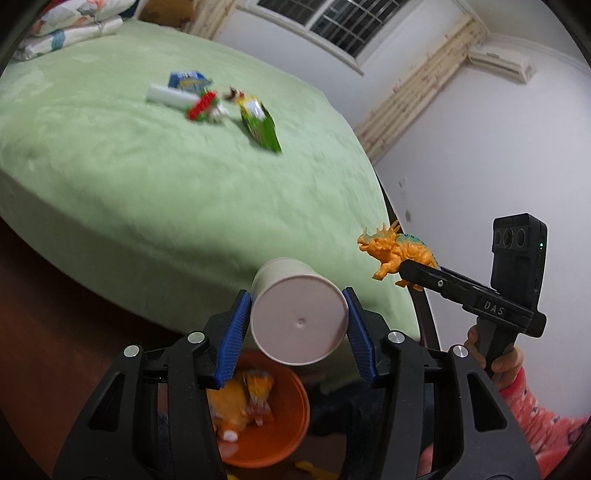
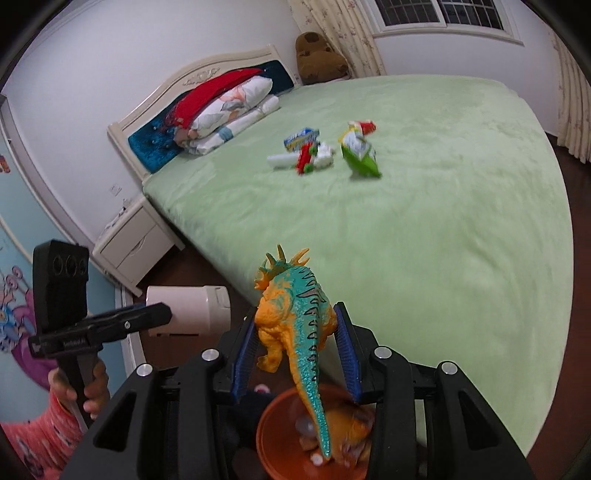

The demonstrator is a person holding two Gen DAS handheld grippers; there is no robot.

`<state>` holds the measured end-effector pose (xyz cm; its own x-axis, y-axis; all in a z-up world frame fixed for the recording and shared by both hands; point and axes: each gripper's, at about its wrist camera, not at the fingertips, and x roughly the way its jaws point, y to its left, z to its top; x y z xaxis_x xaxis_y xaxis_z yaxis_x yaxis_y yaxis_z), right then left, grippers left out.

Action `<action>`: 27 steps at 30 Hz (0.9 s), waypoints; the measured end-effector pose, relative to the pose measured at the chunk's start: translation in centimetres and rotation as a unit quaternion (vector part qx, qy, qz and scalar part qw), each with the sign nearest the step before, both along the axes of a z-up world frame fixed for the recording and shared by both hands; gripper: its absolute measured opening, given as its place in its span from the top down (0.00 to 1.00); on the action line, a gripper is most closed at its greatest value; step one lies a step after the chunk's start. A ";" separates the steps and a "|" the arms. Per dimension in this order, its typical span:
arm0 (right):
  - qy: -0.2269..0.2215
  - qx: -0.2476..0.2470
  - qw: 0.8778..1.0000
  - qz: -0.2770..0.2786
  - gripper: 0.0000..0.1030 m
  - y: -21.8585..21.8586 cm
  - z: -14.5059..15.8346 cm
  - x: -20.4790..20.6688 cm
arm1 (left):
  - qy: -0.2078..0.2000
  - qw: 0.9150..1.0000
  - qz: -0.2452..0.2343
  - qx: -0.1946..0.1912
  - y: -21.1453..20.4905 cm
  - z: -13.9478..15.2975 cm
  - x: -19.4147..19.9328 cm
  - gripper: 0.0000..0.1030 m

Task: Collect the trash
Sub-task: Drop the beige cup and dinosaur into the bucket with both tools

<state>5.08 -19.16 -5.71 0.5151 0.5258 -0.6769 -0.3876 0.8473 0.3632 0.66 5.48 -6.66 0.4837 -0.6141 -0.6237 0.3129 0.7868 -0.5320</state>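
Orange bin (image 1: pixel 291 432) is sitting at six o'clock beneath both claws, the left gripper (image 1: pixel 299 325) clamping the white cup (image 1: pixel 295 314) sideways and the right gripper (image 2: pixel 295 350) pinching the toy dinosaur (image 2: pixel 295 314), tail hanging binward.

A wide bed (image 2: pixel 424 229) with a pale green plush cover filled the room. Its cream headboard (image 2: pixel 192 96) had a blue padded panel, with folded bedding (image 2: pixel 229 110) stacked against it. A white nightstand (image 2: pixel 133 243) stood beside the bed on dark wooden floor (image 1: pixel 48 295). The walls were white; floral curtains (image 1: pixel 417 92) flanked a barred window (image 1: pixel 332 22), and an air conditioner (image 1: pixel 502 62) hung high.
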 end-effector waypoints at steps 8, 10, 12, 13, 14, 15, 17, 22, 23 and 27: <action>0.058 -0.029 0.998 0.008 0.62 -0.3 -6.2 -5.5 | 0.074 0.995 -0.050 0.036 -3.3 -6.6 -3.6 0.52; 0.072 -0.043 0.996 0.007 0.62 0.0 -8.0 -6.1 | 0.097 0.993 -0.054 0.044 -3.9 -8.6 -4.0 0.52; 0.089 -0.048 0.995 0.006 0.62 0.0 -9.7 -6.4 | 0.115 0.990 -0.055 0.053 -4.2 -10.4 -4.2 0.52; 0.101 -0.053 0.994 0.003 0.62 0.1 -10.8 -6.6 | 0.125 0.989 -0.053 0.056 -4.4 -11.3 -4.2 0.52; 0.107 -0.058 0.993 0.001 0.62 0.1 -11.6 -6.7 | 0.136 0.988 -0.053 0.057 -4.5 -12.1 -4.2 0.52; 0.115 -0.063 0.991 0.002 0.62 0.3 -12.5 -6.9 | 0.147 0.986 -0.054 0.061 -4.6 -13.2 -4.3 0.52; 0.135 -0.069 0.988 0.000 0.62 0.5 -14.3 -7.0 | 0.165 0.982 -0.054 0.077 -5.1 -15.0 -4.5 0.52; 0.172 -0.090 0.981 -0.002 0.62 1.4 -18.0 -6.7 | 0.207 0.972 -0.053 0.102 -5.9 -18.2 -4.6 0.52; 0.177 -0.092 0.980 -0.001 0.61 1.5 -18.5 -6.7 | 0.214 0.969 -0.055 0.108 -6.1 -18.9 -4.5 0.52; 0.191 -0.093 0.977 0.001 0.44 1.9 -19.4 -6.5 | 0.234 0.962 -0.056 0.127 -6.5 -20.3 -4.7 0.51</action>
